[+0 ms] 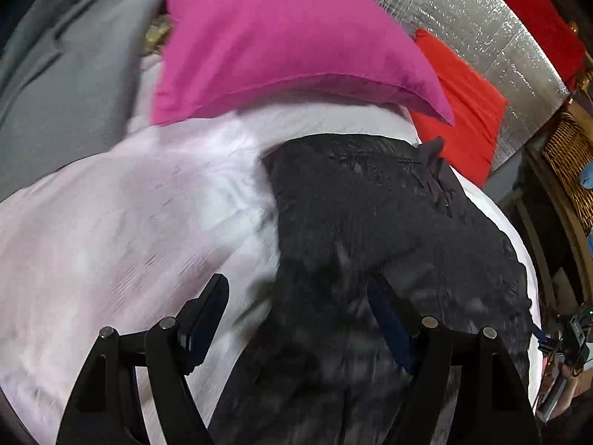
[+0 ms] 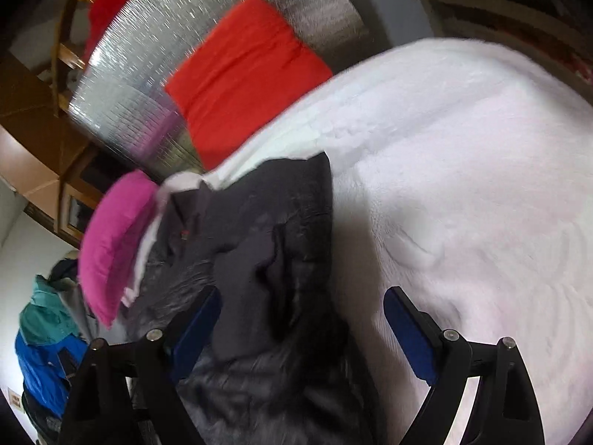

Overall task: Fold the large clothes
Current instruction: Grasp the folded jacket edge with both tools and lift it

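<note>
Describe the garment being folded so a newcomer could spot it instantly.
Start at the white bed cover. Below the magenta pillow lies a black quilted jacket. It is the only dark, stitched item there; the neighbouring cushion is red.

White-covered bed (image 2: 463,170) bearing a dark quilted jacket (image 1: 370,222), pink pillow (image 1: 281,37) and red cushion (image 2: 244,74).

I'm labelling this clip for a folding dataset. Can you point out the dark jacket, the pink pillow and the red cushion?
dark jacket (image 1: 370,222): left wrist view, middle of its quilted body.
pink pillow (image 1: 281,33): left wrist view, centre of its face.
red cushion (image 2: 244,74): right wrist view, middle of the fabric.
</note>
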`<state>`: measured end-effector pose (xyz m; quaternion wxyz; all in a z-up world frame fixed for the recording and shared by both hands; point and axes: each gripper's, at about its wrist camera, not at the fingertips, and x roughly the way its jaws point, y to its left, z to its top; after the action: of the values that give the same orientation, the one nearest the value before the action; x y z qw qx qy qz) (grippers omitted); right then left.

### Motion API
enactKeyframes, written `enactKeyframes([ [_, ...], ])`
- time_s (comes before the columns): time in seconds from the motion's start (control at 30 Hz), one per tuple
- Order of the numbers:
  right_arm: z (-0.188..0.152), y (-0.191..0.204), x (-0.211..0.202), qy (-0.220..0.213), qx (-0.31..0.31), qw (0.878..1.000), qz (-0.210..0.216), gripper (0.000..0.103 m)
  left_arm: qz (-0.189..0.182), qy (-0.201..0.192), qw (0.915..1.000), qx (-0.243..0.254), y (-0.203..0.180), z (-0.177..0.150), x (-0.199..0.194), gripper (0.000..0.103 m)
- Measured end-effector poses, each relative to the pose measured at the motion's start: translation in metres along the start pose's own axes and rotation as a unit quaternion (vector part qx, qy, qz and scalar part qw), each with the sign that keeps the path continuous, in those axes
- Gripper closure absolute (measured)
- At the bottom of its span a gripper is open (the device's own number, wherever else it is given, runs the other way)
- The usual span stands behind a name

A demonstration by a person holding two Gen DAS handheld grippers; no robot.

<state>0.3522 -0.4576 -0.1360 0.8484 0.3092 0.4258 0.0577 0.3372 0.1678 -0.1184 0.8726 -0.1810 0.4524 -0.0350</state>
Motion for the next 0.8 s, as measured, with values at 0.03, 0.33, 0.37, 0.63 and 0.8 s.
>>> enactKeyframes([
  [0.03,-0.001,0.001,0.007,0.006,-0.004,1.000,0.003,0.012,-0.001,0.003,1.0000,0.001,-0.002,0.002,0.008,0.025],
  [0.33,0.000,0.074,-0.008,-0.004,-0.156,0.987,-0.047,0.095,0.016,0.000,0.9993,0.035,-0.020,0.013,0.016,0.090],
  [0.37,0.001,0.073,-0.010,-0.009,-0.158,0.986,-0.052,0.095,0.004,-0.018,0.9989,0.043,-0.021,0.013,0.006,0.090],
  [0.63,-0.004,0.017,0.011,0.014,-0.047,0.999,-0.005,0.021,0.024,0.007,0.9989,0.041,-0.011,0.008,0.022,0.039],
  [0.8,0.028,0.011,0.012,-0.018,0.013,0.999,0.038,0.021,0.005,-0.030,0.9995,0.004,0.001,0.031,0.016,0.030],
])
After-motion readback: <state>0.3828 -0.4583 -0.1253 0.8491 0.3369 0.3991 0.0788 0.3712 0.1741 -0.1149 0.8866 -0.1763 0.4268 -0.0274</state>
